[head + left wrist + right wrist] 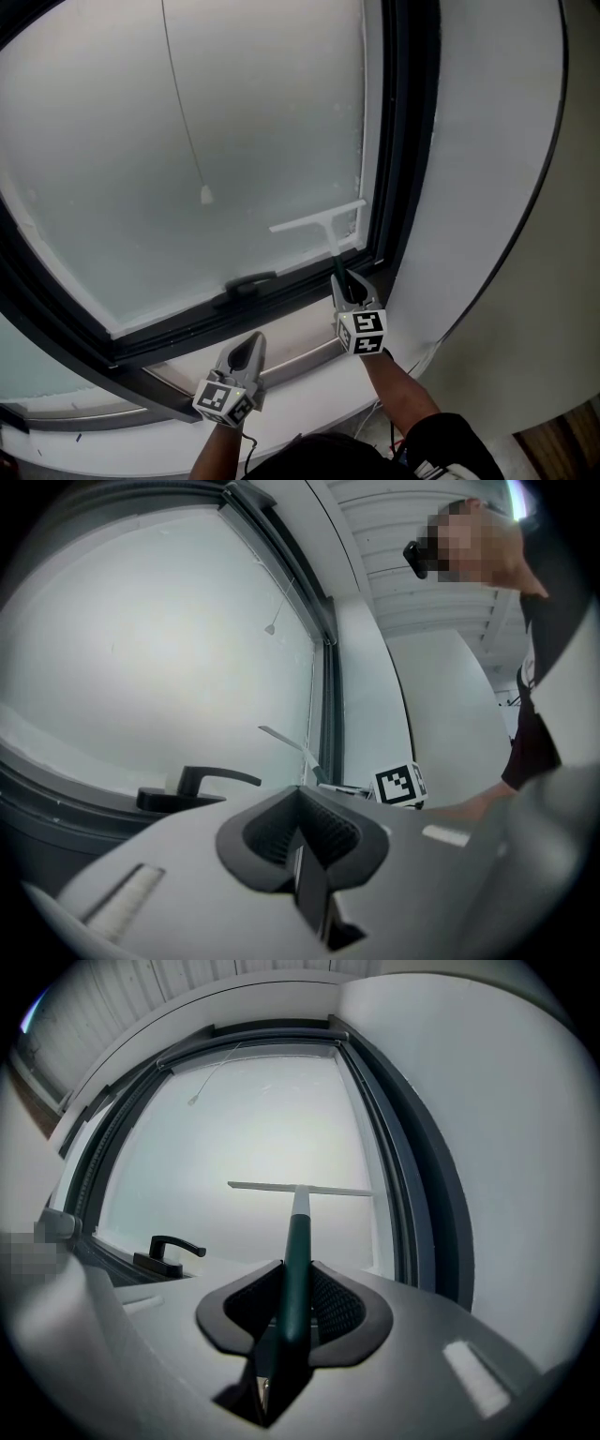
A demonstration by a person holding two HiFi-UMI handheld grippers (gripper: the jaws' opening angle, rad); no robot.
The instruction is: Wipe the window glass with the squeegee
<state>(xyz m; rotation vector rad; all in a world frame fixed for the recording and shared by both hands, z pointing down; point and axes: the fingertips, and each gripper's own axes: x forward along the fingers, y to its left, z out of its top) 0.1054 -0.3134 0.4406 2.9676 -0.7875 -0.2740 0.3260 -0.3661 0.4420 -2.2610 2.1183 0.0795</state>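
The right tool (347, 286) pinches the squeegee (317, 225) by its dark green handle, blade at the window glass (141, 141) near its lower right corner. The left tool (247, 354), pressed together and empty, hangs below. A clean pass likely needs a flat blade, even pressure and a straight stroke.

Frosted white window glass (122, 159) filled upper left, evenly bright. Dark metal window frame (401, 131) ran down right of centre. Plain white wall (487, 141) at right. Brown wooden floor (574, 439) in lower right corner.
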